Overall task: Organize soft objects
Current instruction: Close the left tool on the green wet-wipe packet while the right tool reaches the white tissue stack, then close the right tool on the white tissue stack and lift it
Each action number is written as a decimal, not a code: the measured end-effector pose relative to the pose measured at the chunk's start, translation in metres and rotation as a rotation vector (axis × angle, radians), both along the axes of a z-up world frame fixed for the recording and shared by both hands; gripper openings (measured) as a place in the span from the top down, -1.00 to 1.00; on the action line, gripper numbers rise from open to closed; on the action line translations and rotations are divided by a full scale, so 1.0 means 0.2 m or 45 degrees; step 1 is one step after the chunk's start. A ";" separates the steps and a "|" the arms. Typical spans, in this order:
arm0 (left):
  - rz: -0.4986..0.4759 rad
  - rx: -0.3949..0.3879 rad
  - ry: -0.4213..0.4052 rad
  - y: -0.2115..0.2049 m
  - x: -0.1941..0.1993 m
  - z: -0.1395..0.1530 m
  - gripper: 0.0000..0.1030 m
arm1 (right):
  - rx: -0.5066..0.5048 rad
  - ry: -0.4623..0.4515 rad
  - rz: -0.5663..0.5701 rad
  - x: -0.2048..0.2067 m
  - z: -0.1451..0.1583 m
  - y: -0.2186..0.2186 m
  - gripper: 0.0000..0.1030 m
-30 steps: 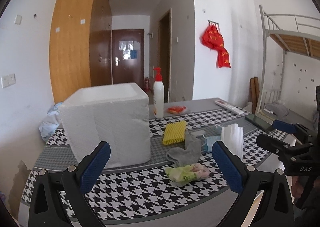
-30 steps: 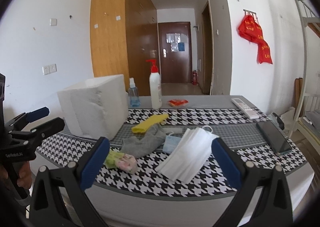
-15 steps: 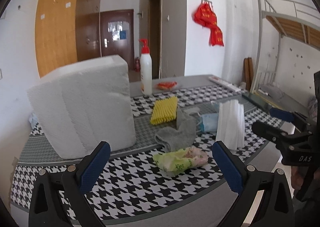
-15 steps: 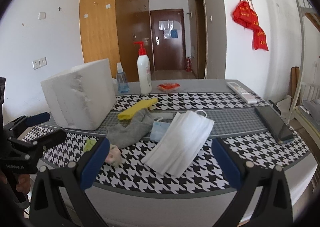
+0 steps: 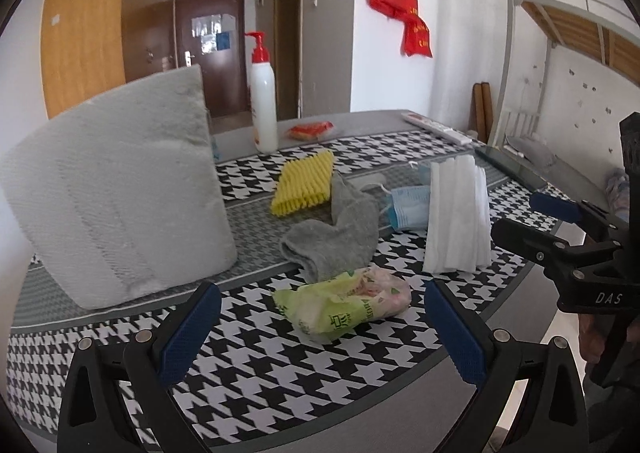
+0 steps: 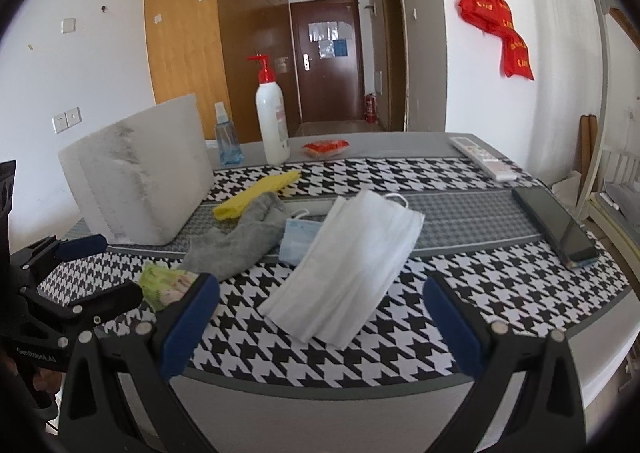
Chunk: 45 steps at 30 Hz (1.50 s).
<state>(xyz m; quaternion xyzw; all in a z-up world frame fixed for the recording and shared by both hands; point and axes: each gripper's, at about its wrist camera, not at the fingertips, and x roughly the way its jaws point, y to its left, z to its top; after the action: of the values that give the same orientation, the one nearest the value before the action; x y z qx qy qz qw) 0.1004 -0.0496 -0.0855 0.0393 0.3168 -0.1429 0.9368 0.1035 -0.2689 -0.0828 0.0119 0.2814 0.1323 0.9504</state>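
Note:
On the houndstooth table (image 5: 256,369) lie a green tissue pack (image 5: 344,303), a grey sock (image 5: 340,233), a yellow ribbed cloth (image 5: 304,183), a blue face mask (image 5: 410,207) and a stack of white masks (image 5: 456,215). A white foam box (image 5: 116,201) stands at the left. My left gripper (image 5: 320,333) is open and empty, just in front of the tissue pack. My right gripper (image 6: 320,327) is open and empty, in front of the white masks (image 6: 348,265). The sock (image 6: 236,241), tissue pack (image 6: 166,285) and foam box (image 6: 136,181) show there too.
A white pump bottle (image 6: 272,121), a blue spray bottle (image 6: 226,143) and a red packet (image 6: 325,146) stand at the back. A remote (image 6: 482,157) and a black phone (image 6: 556,225) lie at the right. A bunk bed frame (image 5: 560,45) stands beyond the table's right end.
Both grippers have moved forward and lower toward the table. The tissue pack and the white masks now sit larger and closer between the fingers. Both stay open.

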 end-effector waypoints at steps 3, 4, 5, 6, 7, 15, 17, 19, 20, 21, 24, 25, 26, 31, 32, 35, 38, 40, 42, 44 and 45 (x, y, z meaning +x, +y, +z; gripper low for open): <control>-0.010 0.004 0.029 -0.02 0.03 -0.02 -0.95 | -0.001 0.034 -0.012 0.03 -0.03 -0.01 -0.99; -0.014 0.002 0.042 -0.02 0.04 -0.03 -0.94 | -0.003 0.043 -0.015 0.04 -0.04 -0.01 -0.99; -0.016 0.002 0.057 -0.03 0.05 -0.04 -0.90 | -0.001 0.051 -0.017 0.05 -0.05 -0.01 -0.99; -0.019 0.004 0.071 -0.03 0.06 -0.05 -0.88 | 0.002 0.060 -0.021 0.06 -0.06 -0.02 -0.99; -0.023 0.006 0.080 -0.04 0.06 -0.05 -0.88 | 0.005 0.068 -0.024 0.06 -0.07 -0.03 -0.99; -0.064 0.015 0.140 -0.08 0.09 -0.10 -0.80 | 0.034 0.147 -0.051 0.12 -0.12 -0.06 -0.99; -0.066 0.026 0.149 -0.09 0.10 -0.11 -0.80 | 0.054 0.164 -0.050 0.13 -0.12 -0.06 -0.99; -0.071 0.033 0.158 -0.10 0.10 -0.12 -0.79 | 0.070 0.186 -0.057 0.15 -0.13 -0.07 -0.99; -0.072 0.037 0.159 -0.10 0.11 -0.12 -0.79 | 0.071 0.190 -0.058 0.15 -0.13 -0.07 -0.99; -0.075 0.042 0.160 -0.10 0.11 -0.12 -0.79 | 0.067 0.193 -0.059 0.15 -0.13 -0.07 -0.99; -0.073 0.055 0.169 -0.11 0.12 -0.14 -0.79 | 0.075 0.207 -0.043 0.16 -0.14 -0.07 -0.99; -0.070 0.059 0.173 -0.11 0.13 -0.14 -0.78 | 0.074 0.210 -0.037 0.16 -0.14 -0.06 -0.99; -0.067 0.060 0.179 -0.11 0.14 -0.15 -0.73 | 0.070 0.211 -0.031 0.16 -0.14 -0.05 -0.99; -0.064 0.070 0.195 -0.12 0.14 -0.17 -0.64 | 0.066 0.223 -0.007 0.17 -0.16 -0.03 -0.86; -0.066 0.070 0.193 -0.12 0.14 -0.17 -0.59 | 0.067 0.229 -0.006 0.18 -0.16 -0.03 -0.79; -0.069 0.071 0.190 -0.12 0.15 -0.17 -0.53 | 0.061 0.246 -0.007 0.19 -0.17 -0.02 -0.66; -0.072 0.060 0.189 -0.12 0.16 -0.18 -0.44 | 0.069 0.248 0.003 0.18 -0.17 -0.02 -0.51; -0.073 0.061 0.187 -0.11 0.16 -0.18 -0.42 | 0.064 0.252 0.006 0.18 -0.17 -0.02 -0.41; -0.075 0.065 0.183 -0.12 0.16 -0.18 -0.41 | 0.063 0.263 0.018 0.19 -0.18 -0.01 -0.22; -0.076 0.067 0.180 -0.12 0.16 -0.18 -0.39 | 0.059 0.269 0.022 0.20 -0.18 -0.01 -0.06; -0.075 0.061 0.180 -0.11 0.16 -0.17 -0.38 | 0.060 0.272 0.030 0.20 -0.18 0.00 -0.01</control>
<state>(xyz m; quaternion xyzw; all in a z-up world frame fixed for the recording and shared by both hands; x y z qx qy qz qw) 0.1320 -0.0726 -0.1204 0.0610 0.3843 -0.1653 0.9062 0.1429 -0.2695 -0.1186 0.0450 0.3782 0.1479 0.9127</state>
